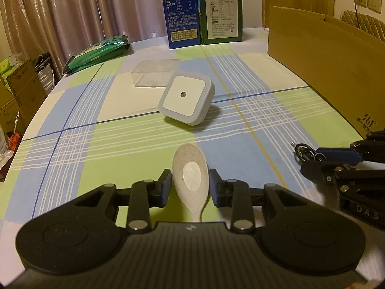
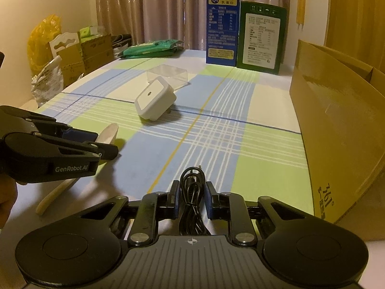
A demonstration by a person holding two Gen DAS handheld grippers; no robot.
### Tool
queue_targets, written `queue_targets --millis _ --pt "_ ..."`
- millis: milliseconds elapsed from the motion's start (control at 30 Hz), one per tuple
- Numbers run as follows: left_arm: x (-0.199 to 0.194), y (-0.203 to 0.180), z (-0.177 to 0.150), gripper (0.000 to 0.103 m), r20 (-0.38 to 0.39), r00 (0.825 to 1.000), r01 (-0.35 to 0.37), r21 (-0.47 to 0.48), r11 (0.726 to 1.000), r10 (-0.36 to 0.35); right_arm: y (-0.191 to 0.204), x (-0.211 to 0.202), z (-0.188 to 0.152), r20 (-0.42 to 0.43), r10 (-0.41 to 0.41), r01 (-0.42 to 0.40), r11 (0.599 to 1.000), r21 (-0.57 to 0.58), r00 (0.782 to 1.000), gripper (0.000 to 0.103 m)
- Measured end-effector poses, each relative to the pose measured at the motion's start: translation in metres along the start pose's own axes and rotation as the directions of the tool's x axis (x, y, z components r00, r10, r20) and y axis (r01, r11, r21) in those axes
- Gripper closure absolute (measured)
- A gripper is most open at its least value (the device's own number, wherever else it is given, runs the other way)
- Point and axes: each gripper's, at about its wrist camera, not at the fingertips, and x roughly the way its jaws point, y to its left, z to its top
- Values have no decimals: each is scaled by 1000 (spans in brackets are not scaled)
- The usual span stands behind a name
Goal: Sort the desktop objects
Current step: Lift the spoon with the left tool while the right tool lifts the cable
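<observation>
left gripper (image 1: 191, 184): jaws clamped on spoon (image 1: 190, 174), low over table (image 1: 120, 144) | right gripper (image 2: 191, 198): jaws closed on black cable (image 2: 191, 192) | night light (image 1: 186, 100) tilted mid-table, before clear box (image 1: 156, 72) | carton (image 1: 320, 60) at right

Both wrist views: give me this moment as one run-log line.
left hand-held gripper: shut on beige plastic spoon | right hand-held gripper: shut on coiled black cable | white square night light: untouched
</observation>
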Motion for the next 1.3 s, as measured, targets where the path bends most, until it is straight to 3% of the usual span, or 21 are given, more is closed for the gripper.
queue_targets --millis 267,400,467,633,767,1300 --pt "1 1 0 74 3 1000 -2 -10 1000 2 -3 -3 1 6 -1 1 1000 17 1000 86" --pt "2 9 -1 63 -4 1000 9 -74 997 -9 -3 -4 1 5 0 0 1000 19 1000 86" --pt "3 15 -1 63 -11 1000 27 -114 993 -29 -3 -4 1 5 -1 1 1000 19 1000 86" --pt "1 8 -1 63 -6 1000 21 -73 997 -21 -3 -4 1 5 -1 1 1000 20 1000 86" --pt "1 6 0 75 -9 999 41 -73 996 -42 -3 -4 1 6 -2 2 1000 22 1000 86" --pt "-10 -2 6 76 -9 999 45 -52 998 -46 -4 -13 5 30 -18 17 999 30 999 86"
